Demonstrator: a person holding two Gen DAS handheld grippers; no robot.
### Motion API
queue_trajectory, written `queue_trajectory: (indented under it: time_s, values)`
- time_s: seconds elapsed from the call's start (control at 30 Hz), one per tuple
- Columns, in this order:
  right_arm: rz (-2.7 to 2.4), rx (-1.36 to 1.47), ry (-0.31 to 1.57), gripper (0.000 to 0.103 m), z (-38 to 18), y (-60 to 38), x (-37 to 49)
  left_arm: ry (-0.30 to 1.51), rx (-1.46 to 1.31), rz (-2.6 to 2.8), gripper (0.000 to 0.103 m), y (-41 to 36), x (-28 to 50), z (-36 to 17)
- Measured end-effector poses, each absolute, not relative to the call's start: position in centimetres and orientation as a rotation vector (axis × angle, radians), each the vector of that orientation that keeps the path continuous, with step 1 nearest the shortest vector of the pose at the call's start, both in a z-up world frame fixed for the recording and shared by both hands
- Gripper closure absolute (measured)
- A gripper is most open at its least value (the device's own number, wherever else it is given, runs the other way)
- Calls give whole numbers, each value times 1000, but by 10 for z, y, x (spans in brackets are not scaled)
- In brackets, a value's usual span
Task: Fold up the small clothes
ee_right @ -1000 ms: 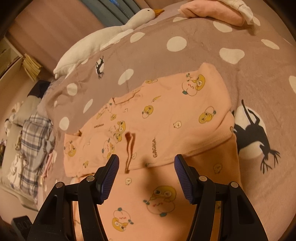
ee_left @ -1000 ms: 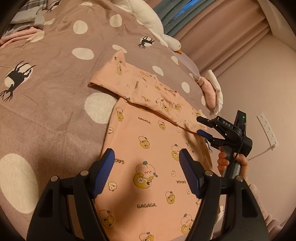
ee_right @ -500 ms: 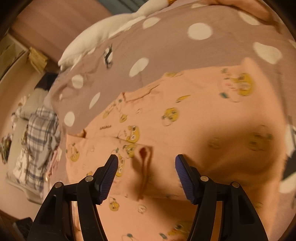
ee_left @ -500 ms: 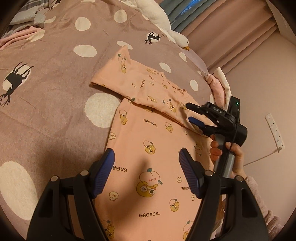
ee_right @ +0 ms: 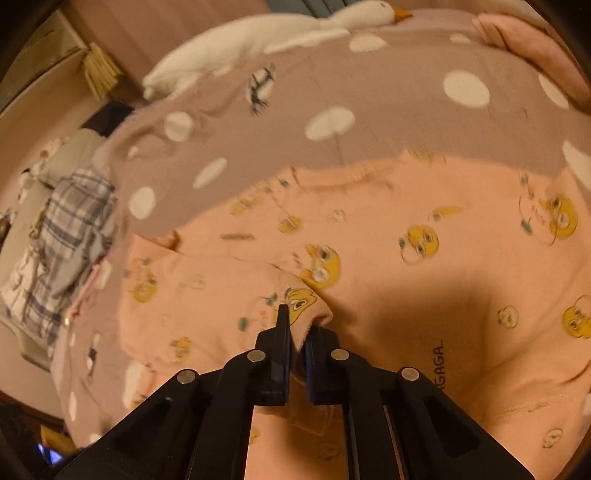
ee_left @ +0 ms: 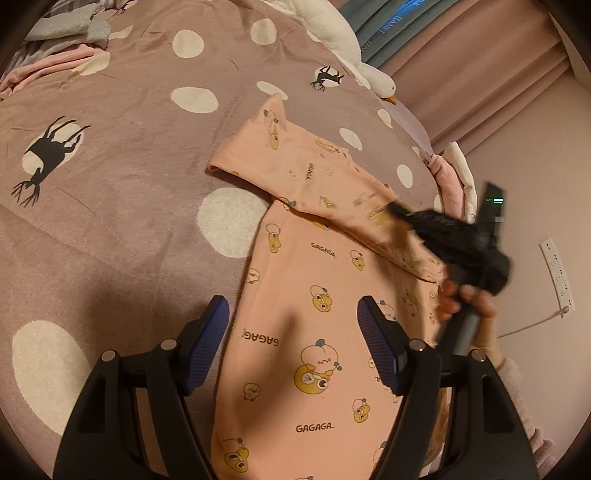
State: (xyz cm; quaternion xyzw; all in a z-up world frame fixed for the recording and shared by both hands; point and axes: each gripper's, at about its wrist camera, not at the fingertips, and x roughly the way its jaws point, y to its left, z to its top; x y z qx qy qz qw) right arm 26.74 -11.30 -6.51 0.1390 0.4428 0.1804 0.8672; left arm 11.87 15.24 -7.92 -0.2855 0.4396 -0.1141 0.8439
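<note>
A mauve bedspread with white dots and black deer prints [ee_left: 122, 177] covers the bed, and on it lies the peach cotton child's garment printed with yellow cartoon chicks [ee_left: 317, 302], spread flat. Its long axis runs from the near edge of the bed away toward the white plush goose [ee_left: 332, 33] at the far side, with one sleeve folded across the upper body. The left tool [ee_left: 293, 336] hangs released over the lower body panel, its blue pads wide apart, with nothing between them. The right tool [ee_right: 295, 332] is the nearer one to the folded sleeve: its jaws have just been closing and are now clenched on a small pinch of the sleeve's hem, which bunches up between the pads. The rest of the garment stretches ahead and to both sides of that tool, so I judge that any fold must carry the pinched edge across the body.
</note>
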Motion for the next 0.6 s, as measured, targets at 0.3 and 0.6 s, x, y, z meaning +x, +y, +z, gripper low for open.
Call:
queue_trajectory:
  time_s: [0.3, 0.6]
  values:
    - [359, 318, 786, 96, 11, -165, 256, 937, -583, -242, 31, 147, 118, -79]
    - [154, 322, 889, 96, -31, -212, 265, 967, -546, -246, 31, 132, 134, -79]
